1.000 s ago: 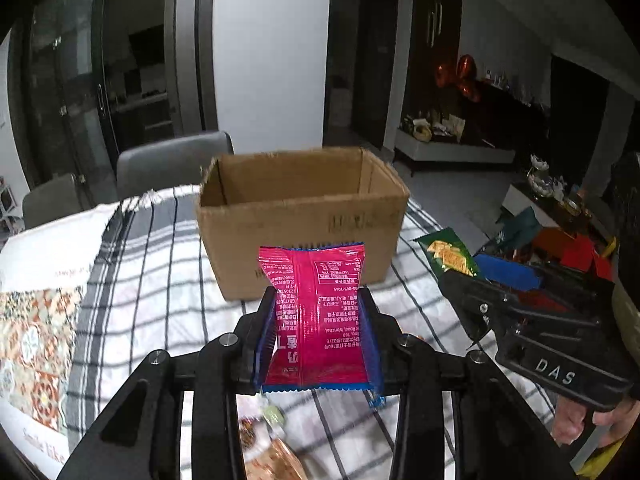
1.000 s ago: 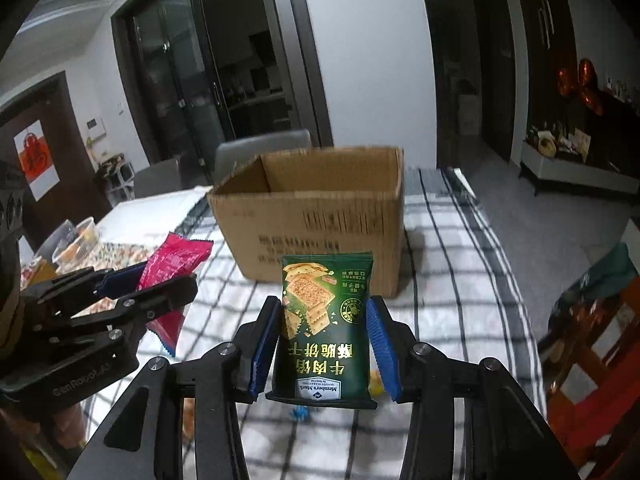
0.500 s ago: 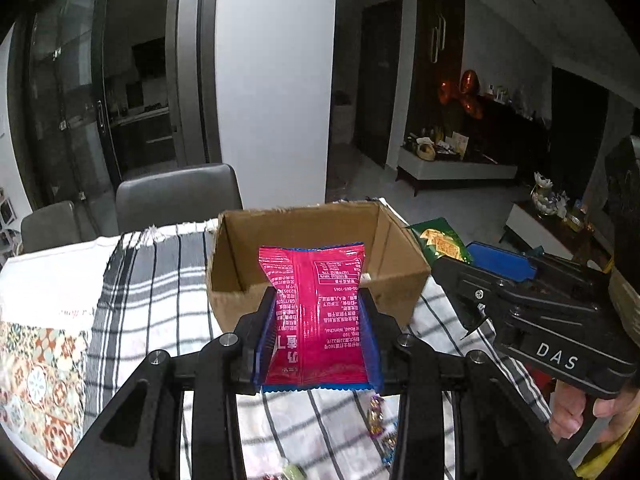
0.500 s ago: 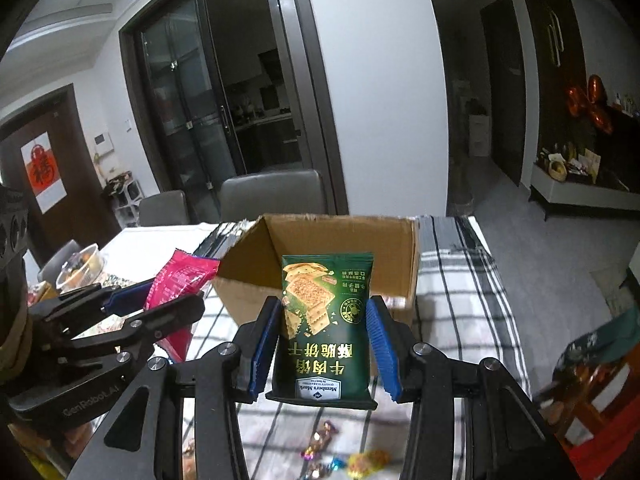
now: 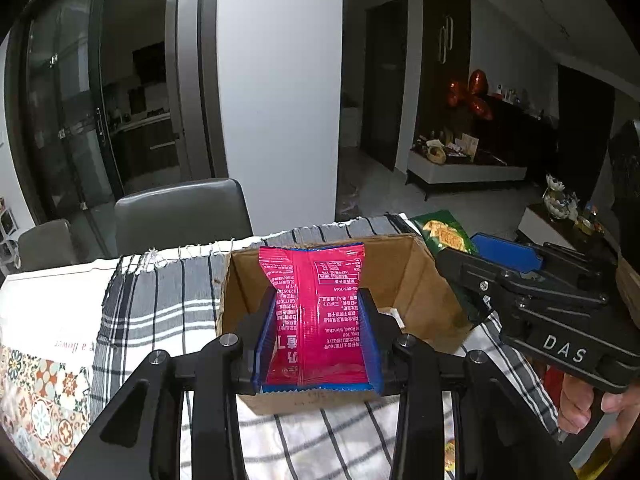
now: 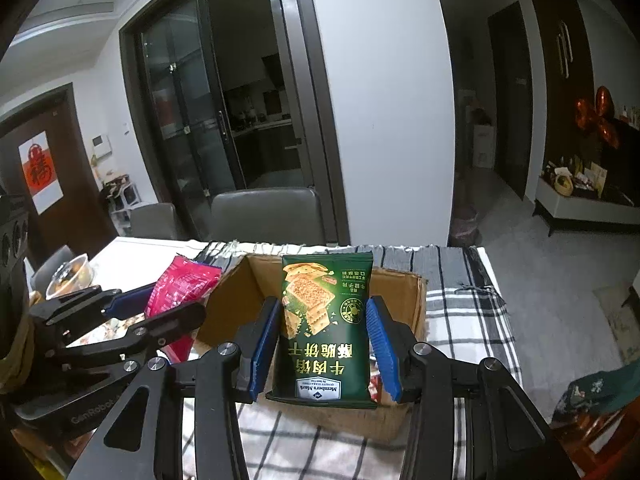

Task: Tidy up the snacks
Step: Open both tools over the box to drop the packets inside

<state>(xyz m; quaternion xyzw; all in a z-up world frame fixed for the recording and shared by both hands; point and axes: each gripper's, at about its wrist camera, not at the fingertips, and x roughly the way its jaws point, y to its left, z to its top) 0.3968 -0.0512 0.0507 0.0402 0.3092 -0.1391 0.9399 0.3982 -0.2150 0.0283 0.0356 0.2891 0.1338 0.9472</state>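
Nearest the left wrist camera, the left gripper (image 5: 316, 344) is clamping a red snack packet (image 5: 316, 312) between its blue pads, the packet standing upright with its printed back facing the lens. In the right wrist view, the right gripper (image 6: 326, 348) is likewise squeezing a green cracker packet (image 6: 326, 320) upright between its blue pads.

Just beyond both sets of fingers, an open cardboard box (image 5: 424, 300) is sitting on a black-and-white checked tablecloth (image 5: 160, 304), and both packets are hovering over its open top, the red one toward the box's left side and the green one toward its right. A few small wrapped snacks are lying inside the box, too hidden to identify. The person's hand (image 5: 580, 404) is gripping the right tool's handle at the edge of the left view.

Farther left on the table, a clear lidded bowl (image 6: 70, 276) is resting. Behind the table, two grey chairs (image 6: 266, 214) are standing before dark glass doors.
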